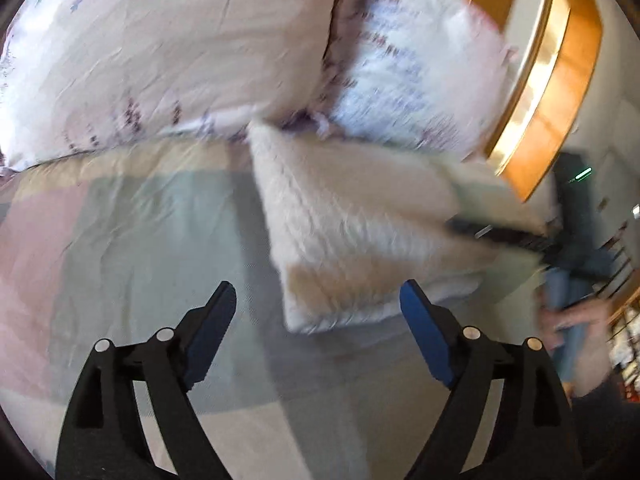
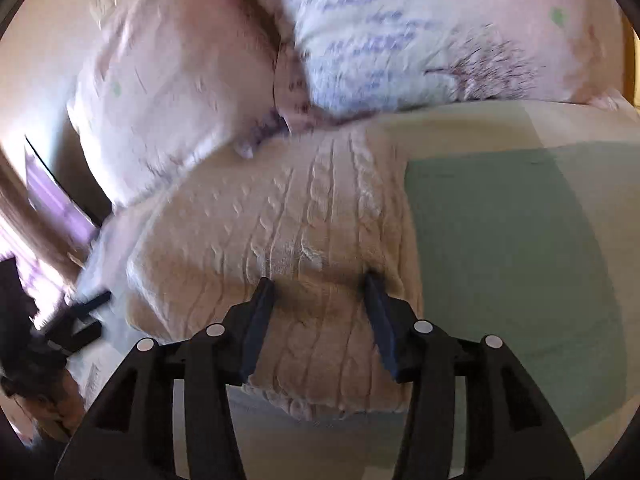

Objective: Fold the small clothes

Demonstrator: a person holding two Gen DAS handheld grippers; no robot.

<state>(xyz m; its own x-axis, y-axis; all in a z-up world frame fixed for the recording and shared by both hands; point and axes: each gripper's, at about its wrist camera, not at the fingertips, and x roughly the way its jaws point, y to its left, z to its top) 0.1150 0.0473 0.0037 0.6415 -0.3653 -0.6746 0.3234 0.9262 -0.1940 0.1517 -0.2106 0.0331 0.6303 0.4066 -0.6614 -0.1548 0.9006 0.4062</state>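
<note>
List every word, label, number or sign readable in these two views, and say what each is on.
None is readable.
Pillow: purple script-like lines, too blurred to read.
Dark device beside the bed: a green lit mark, no legible characters.
Cable-knit sweater: no label shows.

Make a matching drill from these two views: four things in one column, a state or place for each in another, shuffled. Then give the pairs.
1. left tongs
2. right tongs
3. cable-knit sweater
4. pillows

A. folded on the bed
B. propped behind the sweater
C. open over bare bedsheet
D. open, fingers pressing on the knit

Pairs: 1-C, 2-D, 3-A, 4-B
</note>
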